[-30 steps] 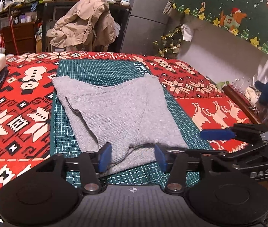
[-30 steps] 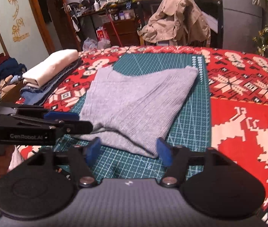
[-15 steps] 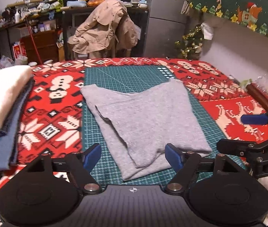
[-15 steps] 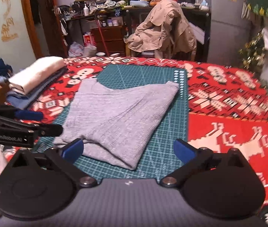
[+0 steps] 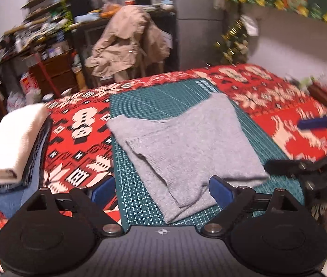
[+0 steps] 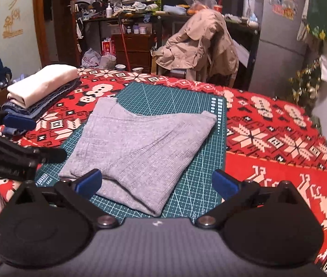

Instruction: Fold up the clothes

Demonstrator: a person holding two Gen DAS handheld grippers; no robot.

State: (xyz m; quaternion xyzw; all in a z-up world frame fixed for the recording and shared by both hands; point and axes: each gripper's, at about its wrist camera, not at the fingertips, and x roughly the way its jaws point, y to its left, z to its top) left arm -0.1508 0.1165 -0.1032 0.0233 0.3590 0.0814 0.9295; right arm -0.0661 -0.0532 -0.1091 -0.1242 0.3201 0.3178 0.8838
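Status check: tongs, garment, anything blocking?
Left tongs just opening, empty; right tongs open, empty. Grey knit garment lies folded on green cutting mat. Nothing in the way.

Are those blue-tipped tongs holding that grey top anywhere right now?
No. Both the left tongs and right tongs gape open, having just widened, and the grey top lies loose on the mat.

Surface was covered by a red patterned cloth [image 6: 267, 138] with white snowflake and reindeer motifs. A green gridded cutting mat [image 6: 186, 184] lay flat on the cloth, centrally. A stack of folded clothes [image 6: 41, 90], cream piece on top of blue and dark layers, sat on the cloth left of the mat, apart from it.
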